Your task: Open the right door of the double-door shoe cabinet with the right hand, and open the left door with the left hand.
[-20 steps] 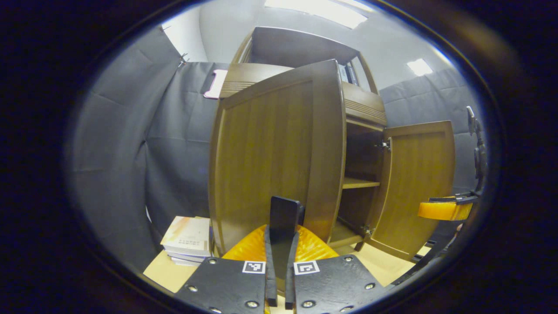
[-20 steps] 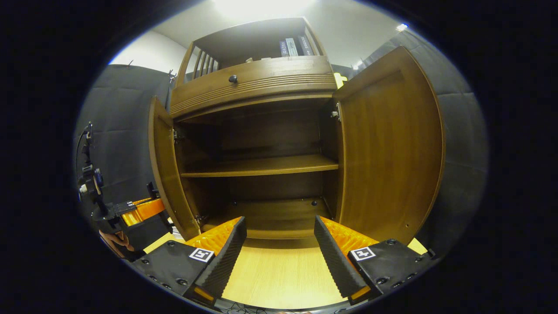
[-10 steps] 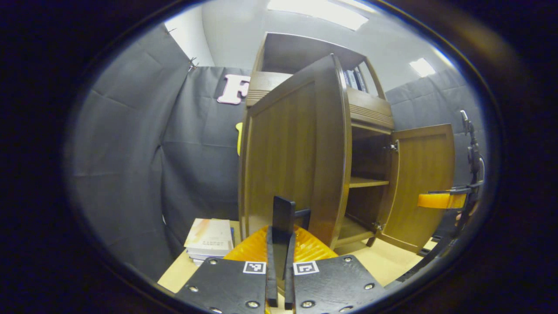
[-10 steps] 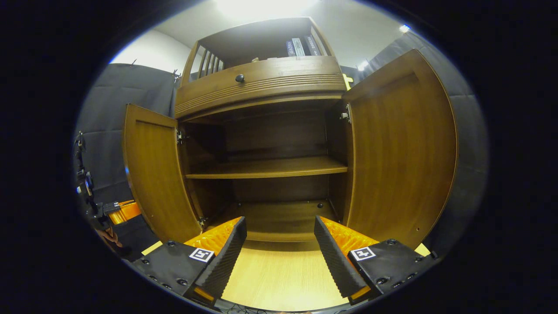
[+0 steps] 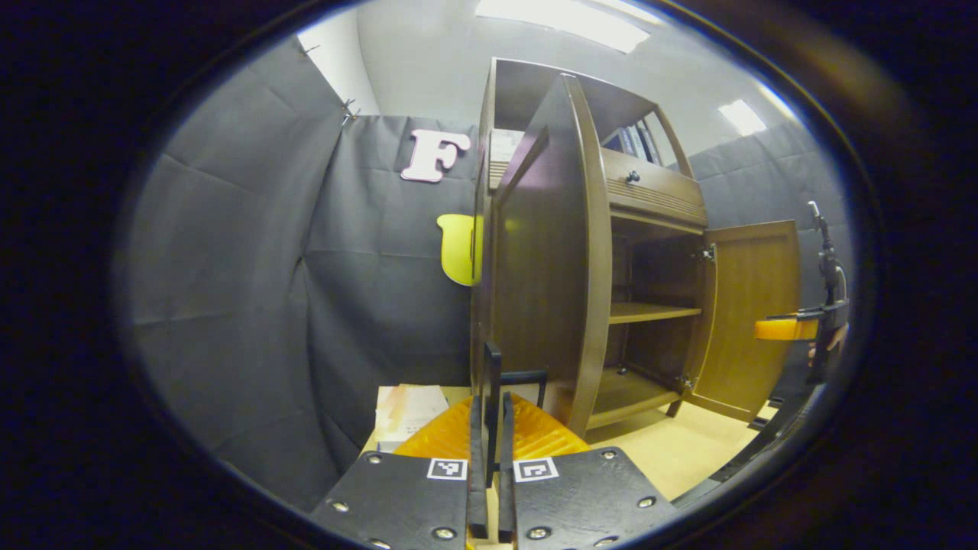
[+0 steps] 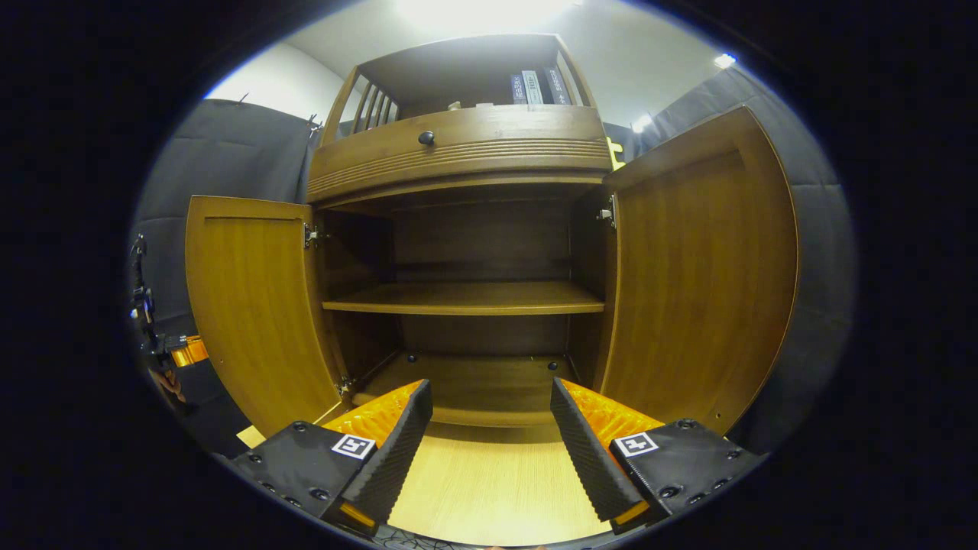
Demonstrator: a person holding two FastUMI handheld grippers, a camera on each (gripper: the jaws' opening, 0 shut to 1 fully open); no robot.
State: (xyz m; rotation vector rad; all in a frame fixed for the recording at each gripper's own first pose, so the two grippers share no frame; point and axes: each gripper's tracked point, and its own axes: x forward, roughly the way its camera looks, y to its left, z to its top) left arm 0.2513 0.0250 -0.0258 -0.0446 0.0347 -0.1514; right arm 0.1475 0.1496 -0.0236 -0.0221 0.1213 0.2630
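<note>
The left gripper (image 5: pixel 493 428), fingers clamped on the dark bar handle (image 5: pixel 524 376), has swung the brown wooden left door (image 6: pixel 256 305) wide since a second ago, while the right gripper (image 6: pixel 489 435) hangs wide-fingered at 6 o'clock below the open right door (image 6: pixel 699 275), so both doors look open.
</note>
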